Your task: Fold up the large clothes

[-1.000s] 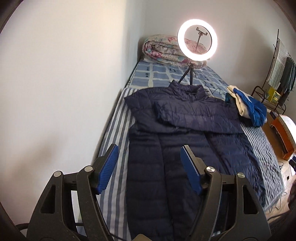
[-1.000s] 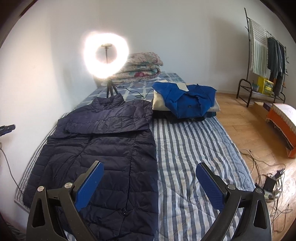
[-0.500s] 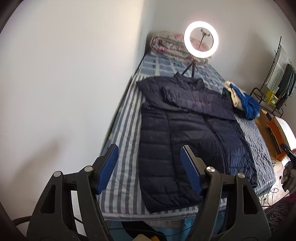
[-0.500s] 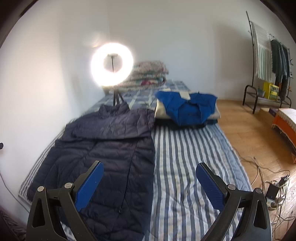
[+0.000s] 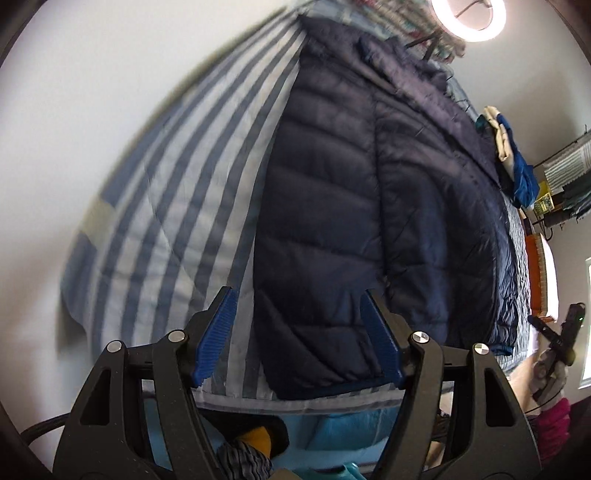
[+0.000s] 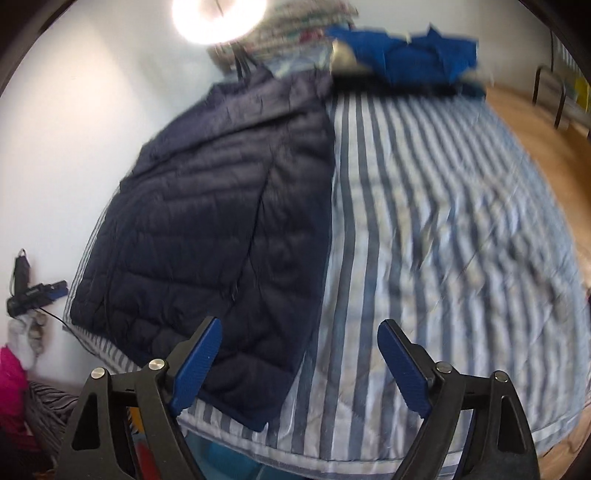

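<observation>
A dark navy quilted jacket (image 5: 351, 206) lies flat on the striped bed cover (image 5: 177, 206), hem toward me and a sleeve folded across its chest. My left gripper (image 5: 298, 299) hovers open over the jacket's near left hem corner, not touching it. In the right wrist view the same jacket (image 6: 207, 229) fills the left half of the bed. My right gripper (image 6: 300, 330) hangs above the jacket's near right hem corner, its jaws closing, with the jacket's edge below the gap and no pad pressing on it. Both views are blurred.
A lit ring light (image 5: 468, 14) on a tripod stands at the head of the bed beside folded quilts. A blue garment (image 6: 406, 48) lies on a pile at the far right. The striped bed cover (image 6: 443, 229) is bare right of the jacket. Wooden floor (image 6: 535, 122) borders the bed.
Both grippers have dropped toward the foot of the bed and tipped downward, so the jacket's hem now fills the views. The right jaws have narrowed a little.
</observation>
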Demonstrator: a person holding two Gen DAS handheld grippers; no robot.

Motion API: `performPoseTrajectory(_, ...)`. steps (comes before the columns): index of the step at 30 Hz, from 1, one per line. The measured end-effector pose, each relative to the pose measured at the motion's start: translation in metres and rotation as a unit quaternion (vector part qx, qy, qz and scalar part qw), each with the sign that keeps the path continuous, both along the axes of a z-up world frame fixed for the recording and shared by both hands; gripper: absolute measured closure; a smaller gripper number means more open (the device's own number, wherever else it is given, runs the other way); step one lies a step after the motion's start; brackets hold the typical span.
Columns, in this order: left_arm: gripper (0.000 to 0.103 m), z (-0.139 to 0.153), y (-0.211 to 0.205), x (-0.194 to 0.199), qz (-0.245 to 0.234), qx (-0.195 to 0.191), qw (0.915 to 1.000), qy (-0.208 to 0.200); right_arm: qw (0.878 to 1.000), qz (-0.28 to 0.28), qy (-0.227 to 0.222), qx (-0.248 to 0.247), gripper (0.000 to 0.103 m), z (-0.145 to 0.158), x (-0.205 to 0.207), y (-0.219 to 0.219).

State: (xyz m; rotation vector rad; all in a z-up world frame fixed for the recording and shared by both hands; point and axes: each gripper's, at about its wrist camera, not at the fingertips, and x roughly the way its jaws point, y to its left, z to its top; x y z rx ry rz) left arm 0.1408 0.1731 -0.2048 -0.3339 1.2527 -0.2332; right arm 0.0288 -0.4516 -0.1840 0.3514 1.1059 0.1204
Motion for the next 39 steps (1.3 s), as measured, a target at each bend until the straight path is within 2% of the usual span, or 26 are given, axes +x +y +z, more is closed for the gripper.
performPoseTrajectory(6, 0.032, -0.025, 0.006, -0.005, 0.012, -0.024, 0.9991, 0.032, 0.999, 0.004, 0.024, 0.032, 0.017, -0.023, 0.0, 0.005)
performPoseTrajectory(10, 0.034, -0.027, 0.008, -0.007, 0.013, -0.038, 0.9986, 0.033, 0.998, 0.017, 0.041, 0.044, 0.02, -0.035, 0.004, 0.015)
performPoseTrajectory(14, 0.055, -0.029, 0.002, -0.004, 0.003, -0.053, 0.9978, 0.041, 0.998, 0.024, 0.046, 0.042, 0.021, -0.04, 0.01, 0.022)
performPoseTrajectory(16, 0.065, -0.03, -0.003, -0.003, -0.005, -0.056, 0.9974, 0.045, 0.997, 0.029, 0.046, 0.057, 0.025, -0.04, 0.014, 0.025)
performPoseTrajectory(18, 0.069, -0.029, -0.01, -0.002, -0.014, -0.049, 0.9978, 0.042, 0.996, 0.035, 0.049, 0.065, 0.031, -0.041, 0.017, 0.028)
performPoseTrajectory(19, 0.077, -0.029, -0.015, -0.002, -0.021, -0.051, 0.9977, 0.041, 0.996, 0.044, 0.048, 0.065, 0.032, -0.041, 0.018, 0.032)
performPoseTrajectory(20, 0.087, -0.028, -0.018, -0.002, -0.025, -0.052, 0.9975, 0.041, 0.995, 0.05, 0.05, 0.067, 0.036, -0.042, 0.018, 0.034)
performPoseTrajectory(22, 0.092, -0.024, -0.025, -0.001, -0.03, -0.044, 0.998, 0.033, 0.994, 0.065, 0.055, 0.065, 0.047, -0.042, 0.02, 0.04)
performPoseTrajectory(24, 0.094, -0.019, -0.029, 0.0, -0.032, -0.045, 0.9982, 0.022, 0.993, 0.071, 0.06, 0.073, 0.075, -0.042, 0.024, 0.043)
performPoseTrajectory(27, 0.096, -0.001, -0.032, 0.0, -0.028, -0.05, 0.9983, -0.007, 0.993, 0.066, 0.054, 0.084, 0.094, -0.035, 0.027, 0.043)
performPoseTrajectory(31, 0.097, 0.027, -0.034, 0.001, -0.021, -0.074, 0.9958, -0.05, 0.995, 0.06, 0.027, 0.077, 0.098, -0.017, 0.026, 0.04)
performPoseTrajectory(39, 0.098, 0.059, -0.035, 0.008, -0.011, -0.094, 0.9915, -0.089, 0.995, 0.04, -0.032, 0.086, 0.101, 0.029, 0.024, 0.027)
